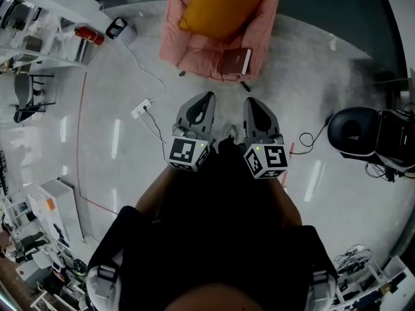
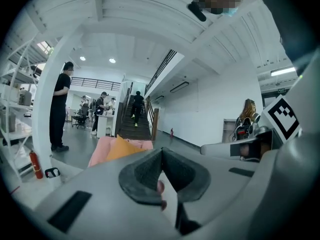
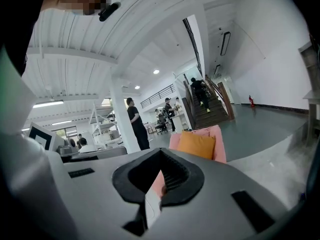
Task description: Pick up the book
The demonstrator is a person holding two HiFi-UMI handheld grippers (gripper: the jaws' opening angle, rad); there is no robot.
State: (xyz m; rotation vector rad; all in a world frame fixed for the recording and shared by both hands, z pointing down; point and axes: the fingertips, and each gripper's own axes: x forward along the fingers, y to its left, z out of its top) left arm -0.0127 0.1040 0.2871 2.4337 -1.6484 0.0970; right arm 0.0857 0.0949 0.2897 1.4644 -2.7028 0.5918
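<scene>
A dark reddish book [image 1: 235,62] lies on the front of the seat of a pink armchair [image 1: 188,50], below an orange cushion [image 1: 220,5]. My left gripper [image 1: 208,96] and right gripper [image 1: 249,101] are held side by side over the floor, short of the chair and pointing toward it. Both are shut with nothing between the jaws. The left gripper view looks over the closed left gripper [image 2: 161,151] at the armchair [image 2: 102,151] and the cushion [image 2: 122,148]. Beyond the closed right gripper [image 3: 160,151], the right gripper view has the cushion [image 3: 196,144] ahead. The book is hidden in both gripper views.
A white power strip [image 1: 141,109] with its cable lies on the floor left of the grippers. A red fire extinguisher [image 1: 89,35] stands by shelving at the far left. A black round device [image 1: 353,131] with cables sits at the right. People stand by a white column [image 2: 47,114] and a staircase [image 2: 135,124].
</scene>
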